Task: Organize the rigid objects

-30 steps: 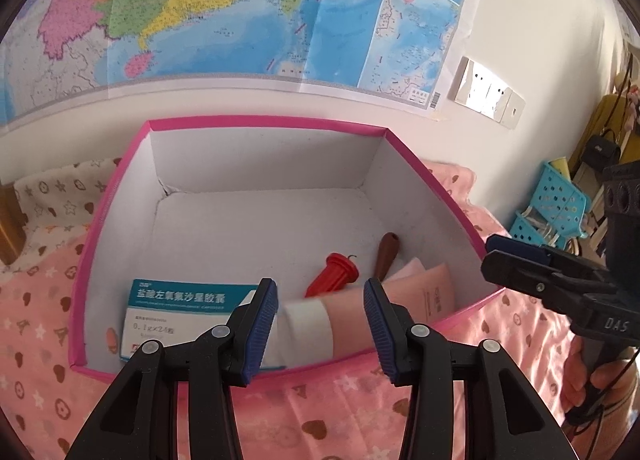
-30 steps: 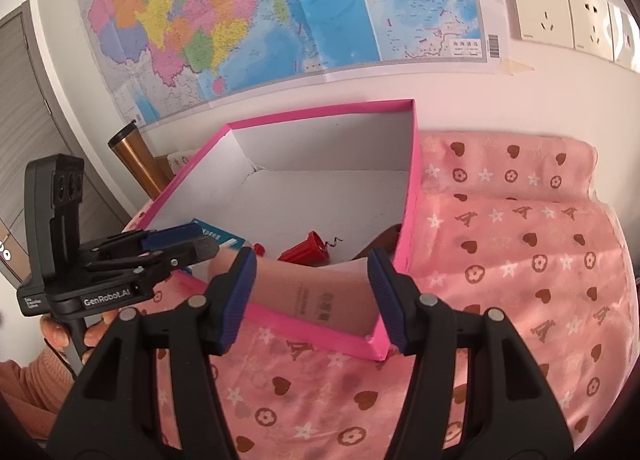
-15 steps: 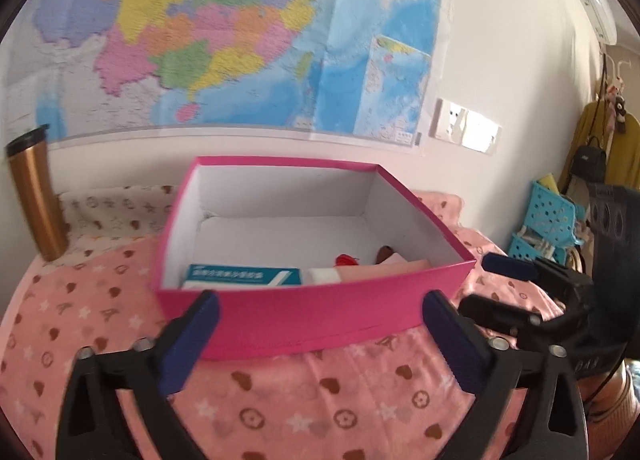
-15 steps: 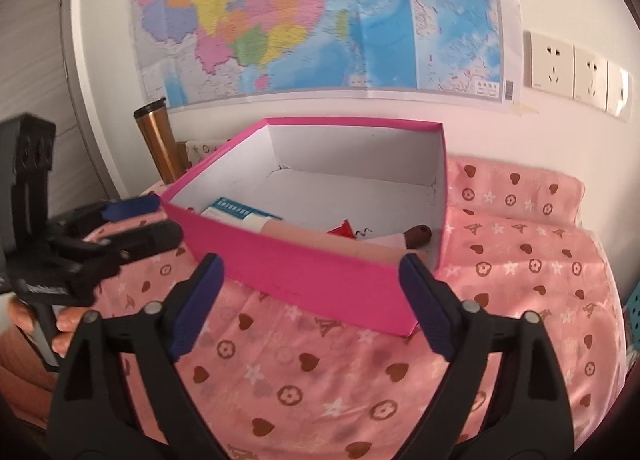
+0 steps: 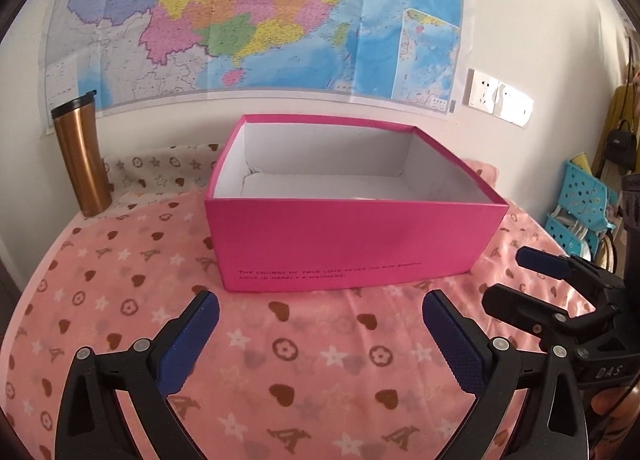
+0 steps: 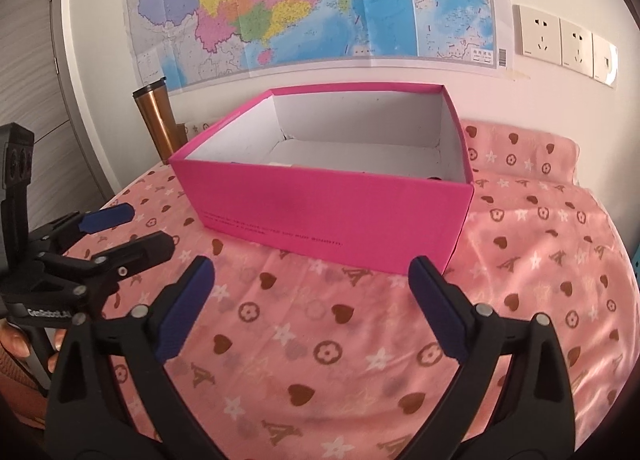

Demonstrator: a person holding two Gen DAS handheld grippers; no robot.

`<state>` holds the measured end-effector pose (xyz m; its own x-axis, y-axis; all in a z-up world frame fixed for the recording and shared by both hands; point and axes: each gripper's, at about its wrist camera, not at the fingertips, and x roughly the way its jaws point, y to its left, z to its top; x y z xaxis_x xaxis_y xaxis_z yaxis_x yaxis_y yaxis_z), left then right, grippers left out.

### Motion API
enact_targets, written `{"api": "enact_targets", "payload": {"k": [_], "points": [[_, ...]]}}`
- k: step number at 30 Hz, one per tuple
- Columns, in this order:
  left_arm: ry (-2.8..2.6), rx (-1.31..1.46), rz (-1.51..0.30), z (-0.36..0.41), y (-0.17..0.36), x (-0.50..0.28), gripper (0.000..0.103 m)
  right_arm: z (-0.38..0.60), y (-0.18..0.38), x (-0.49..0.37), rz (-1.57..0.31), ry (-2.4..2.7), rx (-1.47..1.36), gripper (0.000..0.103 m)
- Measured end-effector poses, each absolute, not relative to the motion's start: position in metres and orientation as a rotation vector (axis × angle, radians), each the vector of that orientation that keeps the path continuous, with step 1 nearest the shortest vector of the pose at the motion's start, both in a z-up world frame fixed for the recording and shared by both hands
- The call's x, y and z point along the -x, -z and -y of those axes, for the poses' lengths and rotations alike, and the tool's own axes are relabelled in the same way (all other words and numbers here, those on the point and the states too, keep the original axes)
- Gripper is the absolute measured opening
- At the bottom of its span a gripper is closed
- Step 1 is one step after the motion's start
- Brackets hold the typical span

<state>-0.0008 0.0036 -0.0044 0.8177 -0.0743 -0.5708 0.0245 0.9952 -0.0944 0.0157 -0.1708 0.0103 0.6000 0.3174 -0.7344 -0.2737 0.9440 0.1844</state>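
Both grippers, left (image 5: pixel 320 334) and right (image 6: pixel 311 296), gape wide and empty before the pink box (image 5: pixel 352 244); packing looks done, nothing loose to grab.

1. A surface covered by a pink cloth (image 5: pixel 304 356) carried everything; the cloth was printed with brown hearts, white stars and flower rings.
2. A pink box (image 5: pixel 352 244) sat directly on the cloth toward the far middle, open at the top with white inner walls.
3. A copper tumbler (image 5: pixel 82 155) with a black lid stood upright at the far left, apparently on the cloth's pale edge, well apart from the box.
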Motion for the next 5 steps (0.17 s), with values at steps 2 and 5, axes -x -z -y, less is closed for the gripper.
{"api": "enact_targets", "payload": {"k": [2, 5], "points": [[0.047, 0.065, -0.61, -0.0017, 0.0045, 0.0014, 0.103, 0.1698, -0.0094, -0.0134, -0.863, -0.34, -0.059, 0.098], [0.04, 0.06, -0.625, 0.0004, 0.0057, 0.0003, 0.103, 0.1679, -0.0077, -0.0128, -0.87, -0.34, -0.061, 0.098]]}}
